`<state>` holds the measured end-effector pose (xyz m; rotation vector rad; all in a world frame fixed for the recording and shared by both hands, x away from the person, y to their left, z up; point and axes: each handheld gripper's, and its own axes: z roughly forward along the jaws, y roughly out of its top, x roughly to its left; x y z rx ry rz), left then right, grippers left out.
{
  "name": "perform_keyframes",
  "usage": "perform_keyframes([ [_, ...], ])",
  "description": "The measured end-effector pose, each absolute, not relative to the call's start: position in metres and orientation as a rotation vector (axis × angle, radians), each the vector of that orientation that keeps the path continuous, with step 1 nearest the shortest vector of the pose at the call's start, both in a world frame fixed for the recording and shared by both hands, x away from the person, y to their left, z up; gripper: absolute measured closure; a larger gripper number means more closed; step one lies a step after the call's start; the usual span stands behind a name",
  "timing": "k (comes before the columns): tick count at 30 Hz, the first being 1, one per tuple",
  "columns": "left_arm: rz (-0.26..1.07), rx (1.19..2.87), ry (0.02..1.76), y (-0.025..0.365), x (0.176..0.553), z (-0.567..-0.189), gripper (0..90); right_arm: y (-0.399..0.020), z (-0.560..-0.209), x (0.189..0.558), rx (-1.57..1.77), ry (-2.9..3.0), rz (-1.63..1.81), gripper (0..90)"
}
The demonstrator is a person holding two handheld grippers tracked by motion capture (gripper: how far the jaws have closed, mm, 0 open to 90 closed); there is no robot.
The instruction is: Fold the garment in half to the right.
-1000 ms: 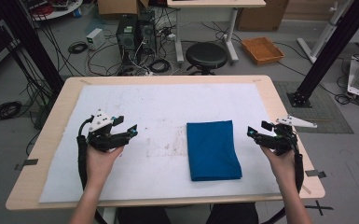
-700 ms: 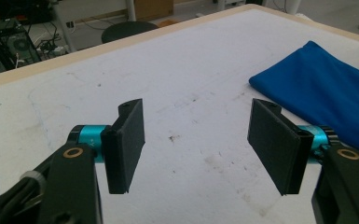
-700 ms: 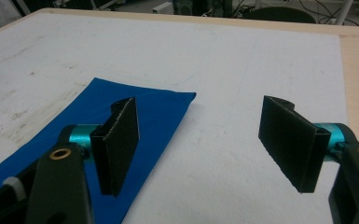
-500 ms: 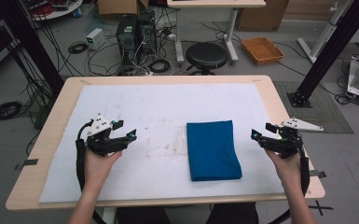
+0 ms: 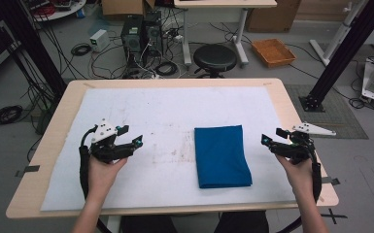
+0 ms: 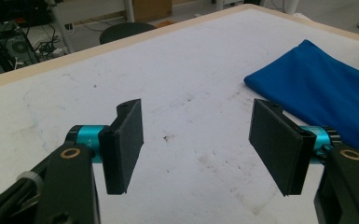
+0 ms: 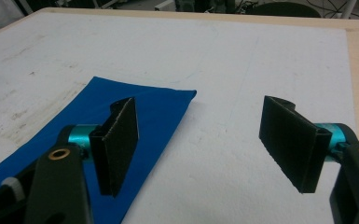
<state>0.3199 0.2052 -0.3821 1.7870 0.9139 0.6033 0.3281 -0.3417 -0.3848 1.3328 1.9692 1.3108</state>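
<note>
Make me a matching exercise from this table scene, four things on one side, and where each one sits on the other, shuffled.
Things:
1. blue folded cloth
2. left gripper
3. right gripper
4. black stool

Places:
A. on the floor beyond the table's far edge
B. over the white mat, left of the cloth
C. flat on the white mat
D. near the table's right edge

Pairs: 1-C, 2-B, 3-D, 4-A

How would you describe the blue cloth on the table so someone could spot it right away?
Start at the wooden table, which carries a large white mat. Right of the mat's middle lies the blue cloth, folded flat into a neat rectangle. It is the sole coloured thing on the white, between the two open grippers.
</note>
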Motion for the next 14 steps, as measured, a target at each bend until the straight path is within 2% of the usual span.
perform_keyframes([
  [14,0.601,1.780,0.909,0.2027,0.3195,-0.3812,34.7,-0.3396,-0.3880,0.3305,1.339,1.981,1.316,27.6],
])
